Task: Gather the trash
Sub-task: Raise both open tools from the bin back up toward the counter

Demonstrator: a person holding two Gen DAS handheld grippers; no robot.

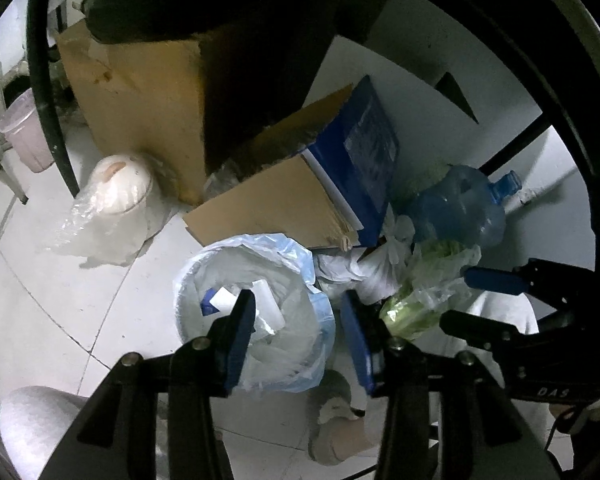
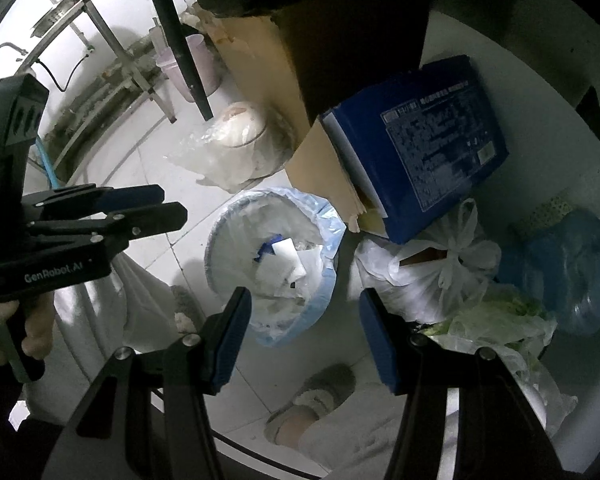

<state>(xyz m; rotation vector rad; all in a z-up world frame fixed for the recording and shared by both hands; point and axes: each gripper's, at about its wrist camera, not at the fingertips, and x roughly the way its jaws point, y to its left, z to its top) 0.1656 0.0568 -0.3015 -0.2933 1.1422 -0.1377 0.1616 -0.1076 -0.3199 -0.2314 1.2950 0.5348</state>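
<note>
Two grippers hang over one lined bin. Left wrist view: left gripper [image 1: 298, 320] points steeply down, jaws parted, nothing between the pads; the trash bin [image 1: 188, 312] with its pale blue liner sits directly beneath, paper scraps [image 1: 228, 300] already inside. Likely a drop position, so waste lands in the bag. Right gripper [image 1: 480, 300] shows at the edge, near a bagged cabbage [image 1: 424, 296].

Right wrist view: right gripper [image 2: 304, 336] also open and empty, straddling the bin's near rim. A tied white bag [image 2: 432, 276] lies just beside the bin, under a blue box [image 2: 424, 140], probably the next pickup.
</note>
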